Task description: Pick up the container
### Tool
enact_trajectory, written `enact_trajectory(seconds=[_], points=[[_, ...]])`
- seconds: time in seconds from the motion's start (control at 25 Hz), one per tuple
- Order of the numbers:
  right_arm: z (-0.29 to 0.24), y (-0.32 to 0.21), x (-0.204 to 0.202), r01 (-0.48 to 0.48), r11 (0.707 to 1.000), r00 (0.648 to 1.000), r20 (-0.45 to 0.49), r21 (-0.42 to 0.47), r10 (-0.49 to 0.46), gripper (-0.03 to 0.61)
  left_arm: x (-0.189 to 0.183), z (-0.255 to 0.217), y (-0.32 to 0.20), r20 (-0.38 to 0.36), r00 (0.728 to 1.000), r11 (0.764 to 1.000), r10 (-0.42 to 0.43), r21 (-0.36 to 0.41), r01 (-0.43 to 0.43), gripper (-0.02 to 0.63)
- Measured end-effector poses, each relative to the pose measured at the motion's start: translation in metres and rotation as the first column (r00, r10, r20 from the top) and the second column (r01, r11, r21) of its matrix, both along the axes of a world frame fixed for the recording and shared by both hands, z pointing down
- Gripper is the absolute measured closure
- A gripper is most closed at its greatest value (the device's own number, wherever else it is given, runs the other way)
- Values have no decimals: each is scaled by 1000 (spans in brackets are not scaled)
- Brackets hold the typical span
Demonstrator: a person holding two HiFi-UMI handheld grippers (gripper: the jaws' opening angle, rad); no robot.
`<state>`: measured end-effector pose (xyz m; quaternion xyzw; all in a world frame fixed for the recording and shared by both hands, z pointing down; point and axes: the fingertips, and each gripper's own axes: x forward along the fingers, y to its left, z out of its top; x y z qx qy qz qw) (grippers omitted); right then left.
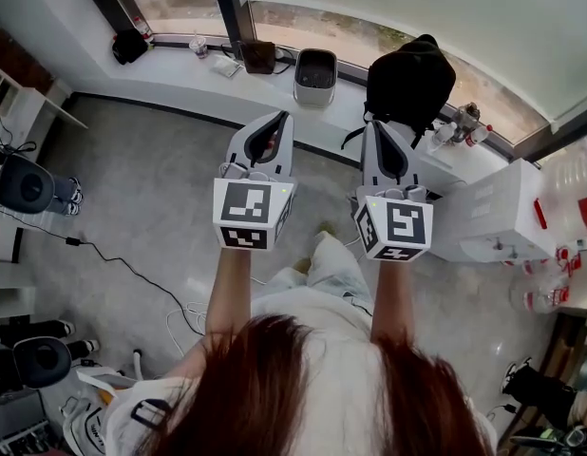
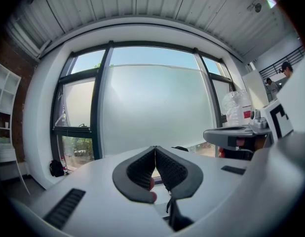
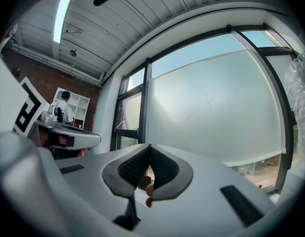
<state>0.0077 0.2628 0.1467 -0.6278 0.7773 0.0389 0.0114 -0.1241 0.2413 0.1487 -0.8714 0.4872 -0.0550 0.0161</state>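
left gripper: pale grey shell, cube with black-and-white square markers | its fingers: dark grey, ribbed | right gripper: same colours | floor: mottled grey | backpack: black | bin: white, dark inside | hair: reddish-brown

The floor is grey and smooth, and a black cable lies across it. A long white sill runs under a wide window with dark frames and 1 large frosted pane. The ceiling is made of white ribbed panels. White shelves stand by a brick wall. Daylight fills the room.
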Motion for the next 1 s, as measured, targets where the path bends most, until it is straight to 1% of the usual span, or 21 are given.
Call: enact_trajectory(seconds=[0.2, 0.36, 0.48, 0.72, 1.0], points=[[4, -17, -2, 5, 1000, 1000, -3, -11, -5, 554, 1, 4, -15, 18, 1000, 1000, 10, -2, -10, 597], [10, -34, 3, -2, 1000, 999, -44, -21, 1, 554, 10, 10, -28, 51, 998, 999, 37, 9, -37, 597], [15, -52, 10, -8, 1000, 999, -49, -30, 7, 554, 20, 16, -45, 52, 998, 999, 44, 11, -45, 597], [29, -104, 27, 4, 999, 999, -35, -50, -6, 554, 39, 27, -97, 47, 998, 999, 41, -10, -41, 597], [44, -173, 45, 16, 997, 999, -27, -80, -18, 554, 55, 37, -169, 46, 999, 1000, 14, -15, -13, 597]])
